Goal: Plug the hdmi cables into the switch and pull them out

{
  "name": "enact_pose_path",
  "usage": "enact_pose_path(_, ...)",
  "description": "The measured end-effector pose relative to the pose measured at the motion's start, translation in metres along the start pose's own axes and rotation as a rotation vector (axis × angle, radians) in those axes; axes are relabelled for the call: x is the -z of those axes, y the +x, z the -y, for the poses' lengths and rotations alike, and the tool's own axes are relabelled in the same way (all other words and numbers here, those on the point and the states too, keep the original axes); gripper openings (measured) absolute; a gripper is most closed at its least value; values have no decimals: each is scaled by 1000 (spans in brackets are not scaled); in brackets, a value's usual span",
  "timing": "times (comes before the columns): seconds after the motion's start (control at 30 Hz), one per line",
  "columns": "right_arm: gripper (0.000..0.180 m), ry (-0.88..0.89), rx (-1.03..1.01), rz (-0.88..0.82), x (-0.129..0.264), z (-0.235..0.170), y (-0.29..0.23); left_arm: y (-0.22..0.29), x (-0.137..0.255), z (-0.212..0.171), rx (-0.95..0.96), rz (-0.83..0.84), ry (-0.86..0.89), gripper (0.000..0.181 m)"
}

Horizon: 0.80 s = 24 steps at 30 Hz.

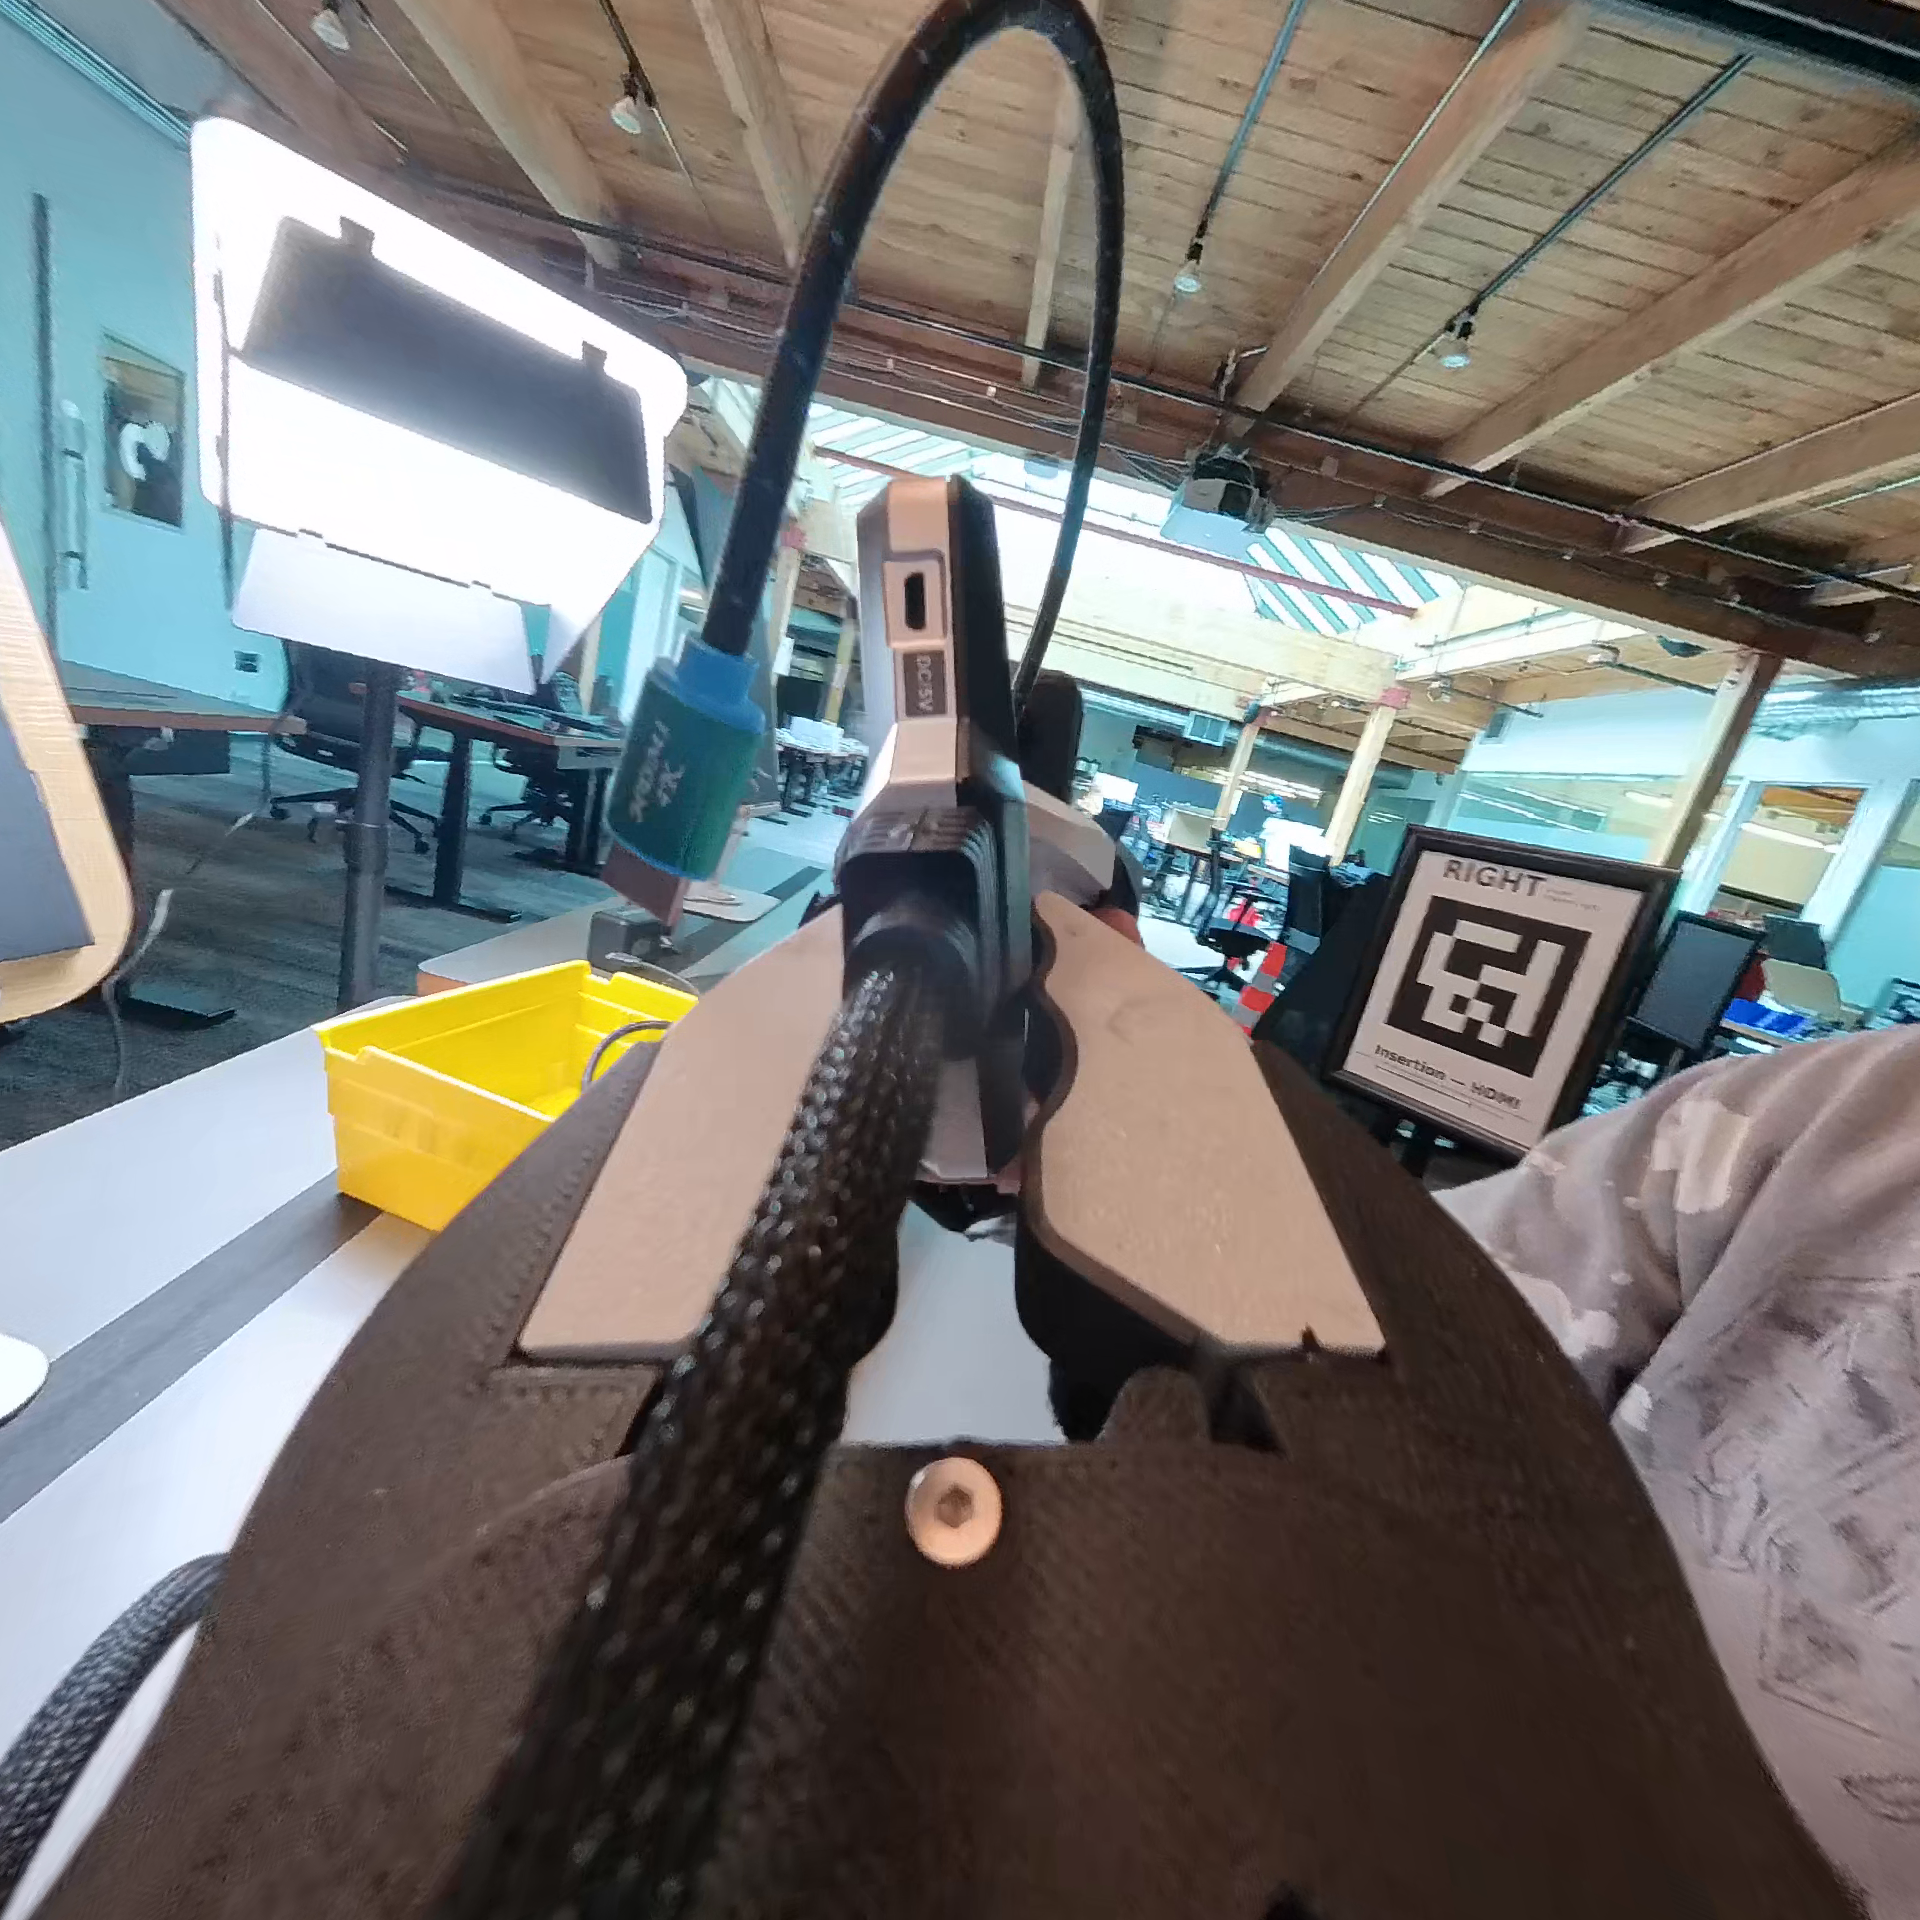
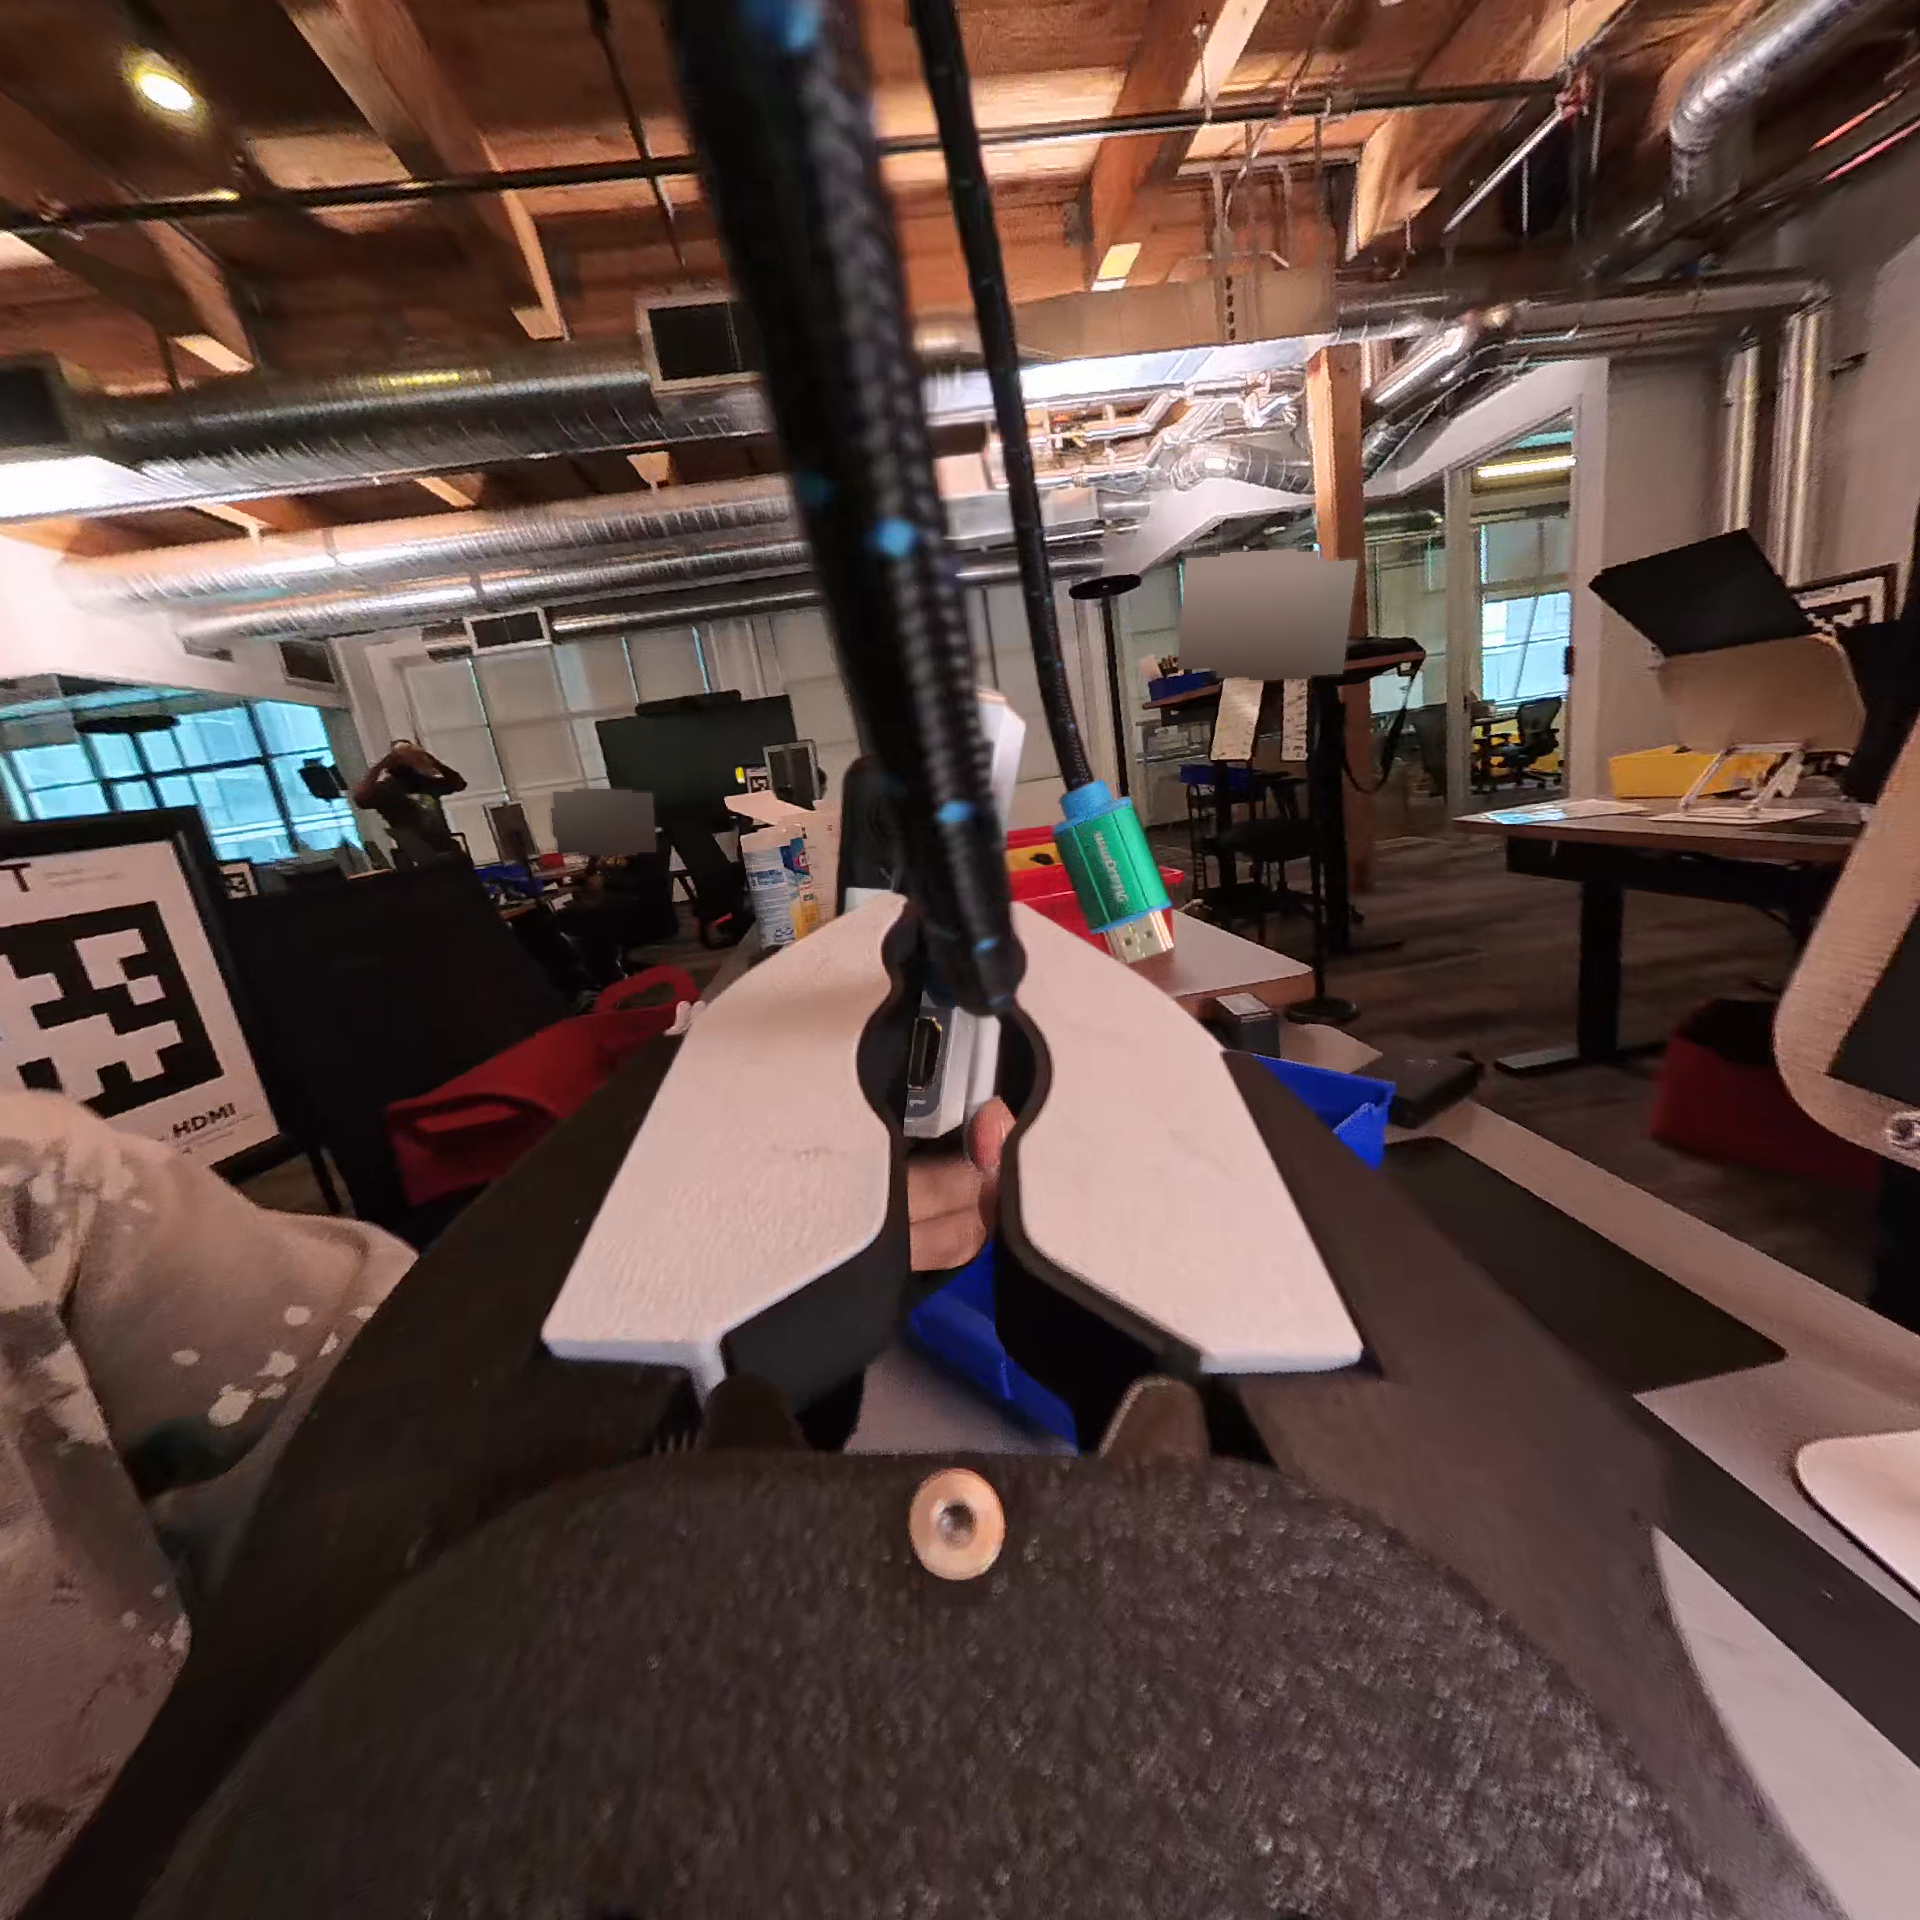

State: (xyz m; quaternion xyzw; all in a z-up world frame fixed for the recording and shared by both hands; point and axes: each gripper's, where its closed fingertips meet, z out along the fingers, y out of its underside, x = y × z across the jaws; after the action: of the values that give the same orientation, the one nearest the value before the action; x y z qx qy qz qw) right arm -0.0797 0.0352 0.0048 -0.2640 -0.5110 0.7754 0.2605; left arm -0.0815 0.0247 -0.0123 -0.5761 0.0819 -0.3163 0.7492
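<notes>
Although light and rigid, the switch (image 1: 940, 727) is held edgewise, both grippers' jaws closed on it: left gripper (image 1: 997, 1023), right gripper (image 2: 961, 1023). A stiff braided cable (image 1: 790, 1226) stays plugged; the green plug (image 2: 1117, 873) dangles free beside the jaws, best grasped by its hard shell.

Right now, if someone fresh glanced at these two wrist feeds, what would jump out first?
Dead centre in the left wrist view, the grey switch stands on edge, pinched in the left gripper, a thick braided cable plugged into its near end. Left of it a green plug dangles free from a looping black cable. The right gripper is closed on a black braided cable.
</notes>
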Motion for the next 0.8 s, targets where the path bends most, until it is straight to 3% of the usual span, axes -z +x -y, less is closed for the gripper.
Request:
enact_pose_path(0.13,11,-17,20,43,11,-9,-4,3,-3,-10,-23,-38,-48,25)
enact_pose_path(0.2,11,-58,29,52,12,-19,-4,5,-4,-9,-36,-44,-41,36)
enact_pose_path(0.33,11,-25,10,64,14,-20,-3,0,-4,-13,-52,-13,-34,25)
enact_pose_path(0.8,11,150,108,120,19,-11,-16,15,-9,1,-90,-63,128,23)
